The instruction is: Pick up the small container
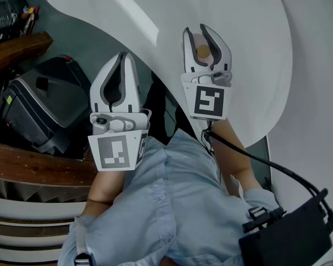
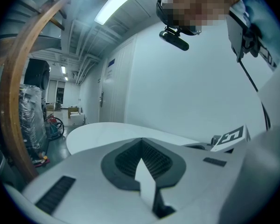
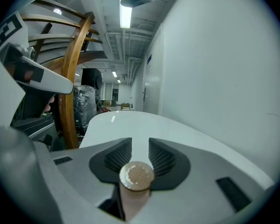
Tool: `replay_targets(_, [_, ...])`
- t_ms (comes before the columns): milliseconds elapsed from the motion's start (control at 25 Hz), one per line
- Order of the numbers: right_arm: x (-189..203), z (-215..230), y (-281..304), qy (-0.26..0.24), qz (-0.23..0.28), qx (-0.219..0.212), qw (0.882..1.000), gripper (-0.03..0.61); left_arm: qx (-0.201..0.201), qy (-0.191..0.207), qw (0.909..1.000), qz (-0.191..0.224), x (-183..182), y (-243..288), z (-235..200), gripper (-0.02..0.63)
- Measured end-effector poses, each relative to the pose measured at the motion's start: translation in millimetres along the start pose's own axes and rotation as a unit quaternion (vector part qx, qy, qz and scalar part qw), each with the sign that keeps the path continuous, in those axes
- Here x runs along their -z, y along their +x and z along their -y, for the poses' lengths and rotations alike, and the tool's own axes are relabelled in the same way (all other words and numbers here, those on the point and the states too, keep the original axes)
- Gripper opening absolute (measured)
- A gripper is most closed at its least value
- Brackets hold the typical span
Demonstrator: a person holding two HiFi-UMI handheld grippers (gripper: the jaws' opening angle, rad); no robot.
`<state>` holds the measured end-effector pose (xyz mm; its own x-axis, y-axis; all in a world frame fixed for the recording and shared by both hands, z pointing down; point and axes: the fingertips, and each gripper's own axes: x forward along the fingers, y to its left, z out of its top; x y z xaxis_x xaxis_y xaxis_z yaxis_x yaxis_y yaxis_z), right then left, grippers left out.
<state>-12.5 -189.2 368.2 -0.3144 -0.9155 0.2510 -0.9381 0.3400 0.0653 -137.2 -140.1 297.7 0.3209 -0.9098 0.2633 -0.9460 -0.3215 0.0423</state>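
The small container (image 1: 202, 51) is a pale little cylinder with a round cork-coloured lid. It stands deep between the jaws of my right gripper (image 1: 195, 30), over the white table (image 1: 250, 65). In the right gripper view the container (image 3: 136, 176) sits near the jaw roots, and the right gripper (image 3: 140, 141) keeps a gap at its tips. A little room shows at the container's sides, so the pads do not press on it. My left gripper (image 1: 124, 57) hangs left of the table edge, its tips together and nothing held; the left gripper (image 2: 141, 141) looks shut there too.
A dark grey machine (image 1: 39, 110) stands on the floor at the left, with a curved wooden rail (image 1: 28, 168) in front of it. A black box (image 1: 294, 237) on a cable hangs at the lower right. A white wall (image 3: 224, 69) runs along the table's right.
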Motion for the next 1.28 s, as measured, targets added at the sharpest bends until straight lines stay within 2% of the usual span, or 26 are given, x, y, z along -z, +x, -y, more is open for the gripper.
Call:
replay_targets(760, [-10.1,-4.4,5.2,-0.029,0.021,-0.001,0.999,0.110,-0.003,0.001,1.0000,0.000,-2.0,-2.4,-3.6,0.000])
replay_targets(840, [-9.0,-6.8,6.5,-0.070,0.007,-0.010,0.997,0.093,-0.004,0.001,1.0000,-0.001,-2.3,-1.8,-5.7,0.000])
replay_targets(920, [-6.6,-12.3,8.8,-0.130,-0.021,-0.022,0.991,0.047,-0.005,0.001,1.0000,-0.001,-3.2,-0.1,-9.2,0.000])
replay_targets(960, [-7.1,-14.1,9.6,-0.141,-0.025,-0.023,0.989,0.024,-0.006,0.001,1.0000,-0.001,-3.6,0.4,-10.2,0.000])
replay_targets(1040, [-10.8,-14.3,9.1,-0.138,-0.016,-0.020,0.990,0.002,-0.005,0.001,1.0000,0.000,-4.3,0.6,-10.3,0.000])
replay_targets(1200, [-12.9,-12.8,9.1,-0.131,-0.009,-0.020,0.991,0.000,-0.005,0.002,1.0000,0.000,-5.4,1.8,-10.7,0.000])
replay_targets(1280, [-18.6,-10.9,8.4,-0.090,0.011,-0.007,0.996,0.000,-0.006,0.001,1.0000,0.000,-5.4,1.8,-11.8,-0.001])
